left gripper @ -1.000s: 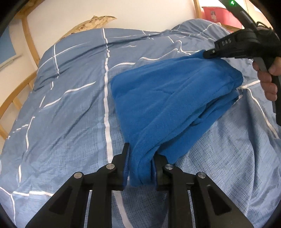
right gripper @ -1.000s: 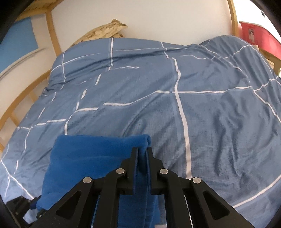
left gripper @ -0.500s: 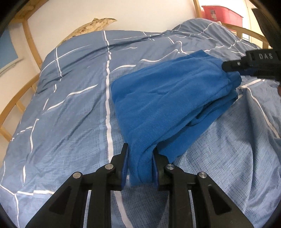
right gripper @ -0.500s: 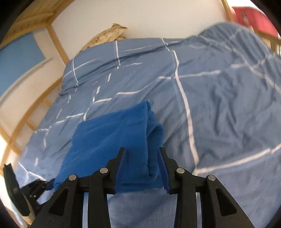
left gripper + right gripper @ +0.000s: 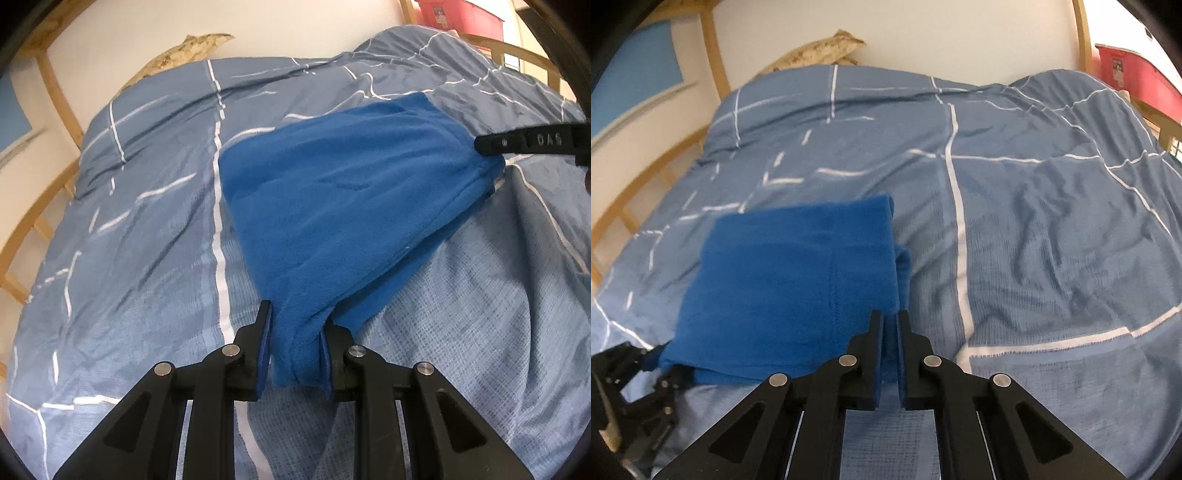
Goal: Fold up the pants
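Two grippers, one pair of folded blue pants lying on the striped duvet. Left gripper: clenched on a bunched corner of fleece between its jaws; risk, if lifted, of dragging the top layer askew. Right gripper: jaws pressed together, just closed, seemingly pinching only a thin edge at their tips; risk of the edge slipping free and the fold springing open.

A bedroom in a home. A bed fills the scene, covered by a blue duvet with white lines, a patterned pillow at the far end against a plain white wall. A curved wooden frame rails the left side, and a red bin sits far right.
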Tool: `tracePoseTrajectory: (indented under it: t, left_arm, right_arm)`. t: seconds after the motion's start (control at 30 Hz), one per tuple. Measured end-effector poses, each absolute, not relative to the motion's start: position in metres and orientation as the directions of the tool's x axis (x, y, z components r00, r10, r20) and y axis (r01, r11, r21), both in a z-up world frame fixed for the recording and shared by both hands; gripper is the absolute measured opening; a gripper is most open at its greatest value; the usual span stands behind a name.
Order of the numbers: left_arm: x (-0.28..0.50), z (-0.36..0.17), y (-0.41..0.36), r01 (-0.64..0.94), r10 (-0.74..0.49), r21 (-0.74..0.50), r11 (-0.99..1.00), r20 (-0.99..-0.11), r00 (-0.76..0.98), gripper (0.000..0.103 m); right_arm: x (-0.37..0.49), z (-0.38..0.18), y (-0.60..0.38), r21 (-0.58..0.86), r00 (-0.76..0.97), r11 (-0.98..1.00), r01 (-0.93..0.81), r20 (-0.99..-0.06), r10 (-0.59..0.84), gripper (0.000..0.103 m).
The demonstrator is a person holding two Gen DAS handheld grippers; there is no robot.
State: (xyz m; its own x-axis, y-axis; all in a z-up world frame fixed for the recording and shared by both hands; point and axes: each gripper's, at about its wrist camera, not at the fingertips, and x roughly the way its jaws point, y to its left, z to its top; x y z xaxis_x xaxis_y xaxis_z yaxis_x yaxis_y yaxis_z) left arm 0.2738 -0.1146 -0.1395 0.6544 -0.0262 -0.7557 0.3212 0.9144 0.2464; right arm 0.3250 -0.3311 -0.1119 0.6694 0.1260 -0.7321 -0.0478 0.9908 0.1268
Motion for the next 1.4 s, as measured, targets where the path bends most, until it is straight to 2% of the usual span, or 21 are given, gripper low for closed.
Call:
tracePoseTrajectory:
  t: [0.17, 0.23, 0.3, 0.37, 0.4, 0.43, 0.5, 0.63, 0.7, 0.77, 0.97, 1.07, 1.23, 1.3, 1.4]
  left_arm:
    - [0.276, -0.139, -0.109, 0.33, -0.056, 0.199, 0.923, -0.779, 0.625, 0.023]
    - [0.276, -0.14, -0.11, 0.328, -0.042, 0.208, 0.922, -0.786, 0.616, 0.026]
    - [0.277, -0.141, -0.108, 0.317, -0.033, 0.196, 0.928, -0.803, 0.595, 0.038]
    - [0.272, -0.136, -0.103, 0.313, -0.054, 0.165, 0.935, -0.808, 0.587, 0.042]
    - [0.268, -0.133, -0.101, 0.308, -0.063, 0.153, 0.939, -0.804, 0.591, 0.05]
    - [0.261, -0.127, -0.1, 0.3, -0.07, 0.144, 0.943, -0.796, 0.601, 0.055]
    - [0.249, -0.115, -0.099, 0.292, -0.081, 0.139, 0.946, -0.773, 0.63, 0.058]
    - [0.228, -0.09, -0.096, 0.262, -0.08, 0.14, 0.955, -0.728, 0.68, 0.064]
    - [0.221, -0.076, -0.09, 0.233, -0.081, 0.121, 0.965, -0.709, 0.701, 0.07]
    - [0.214, -0.064, -0.08, 0.201, -0.088, 0.084, 0.976, -0.693, 0.715, 0.07]
    - [0.198, -0.036, -0.06, 0.141, -0.108, -0.003, 0.99, -0.66, 0.743, 0.073]
    - [0.186, -0.027, -0.058, 0.129, -0.105, -0.01, 0.992, -0.644, 0.758, 0.08]
    - [0.171, -0.014, -0.062, 0.125, -0.099, -0.001, 0.992, -0.617, 0.781, 0.085]
    - [0.169, -0.01, -0.061, 0.132, -0.108, -0.004, 0.991, -0.608, 0.786, 0.088]
    - [0.175, -0.007, -0.057, 0.139, -0.119, -0.015, 0.99, -0.607, 0.786, 0.089]
  right_arm:
    - [0.328, -0.118, -0.33, 0.098, 0.661, 0.995, -0.023, -0.745, 0.089, 0.005]
    - [0.329, -0.119, -0.331, 0.079, 0.654, 0.997, -0.001, -0.754, 0.06, 0.005]
    - [0.33, -0.122, -0.332, 0.003, 0.64, 0.999, 0.043, -0.768, -0.026, 0.003]
    - [0.328, -0.127, -0.343, 0.039, 0.619, 0.996, 0.074, -0.785, -0.015, 0.003]
    - [0.323, -0.126, -0.348, 0.051, 0.622, 0.994, 0.093, -0.783, -0.018, 0.005]
    - [0.316, -0.123, -0.35, 0.03, 0.627, 0.992, 0.121, -0.777, -0.054, 0.007]
    - [0.305, -0.117, -0.349, 0.029, 0.644, 0.991, 0.134, -0.762, -0.065, 0.034]
    - [0.274, -0.091, -0.332, -0.016, 0.7, 0.991, 0.129, -0.706, -0.103, 0.047]
    - [0.262, -0.079, -0.325, -0.034, 0.723, 0.992, 0.119, -0.682, -0.11, 0.062]
    - [0.251, -0.066, -0.323, -0.034, 0.745, 0.994, 0.106, -0.659, -0.102, 0.07]
    - [0.221, -0.036, -0.317, 0.02, 0.786, 0.994, 0.103, -0.615, -0.069, 0.076]
    - [0.207, -0.026, -0.31, 0.017, 0.8, 0.995, 0.102, -0.596, -0.071, 0.078]
    - [0.189, -0.016, -0.296, -0.007, 0.818, 0.996, 0.085, -0.571, -0.074, 0.078]
    - [0.184, -0.013, -0.295, -0.004, 0.823, 0.997, 0.08, -0.565, -0.068, 0.081]
    - [0.186, -0.014, -0.297, 0.016, 0.822, 0.997, 0.079, -0.566, -0.057, 0.082]
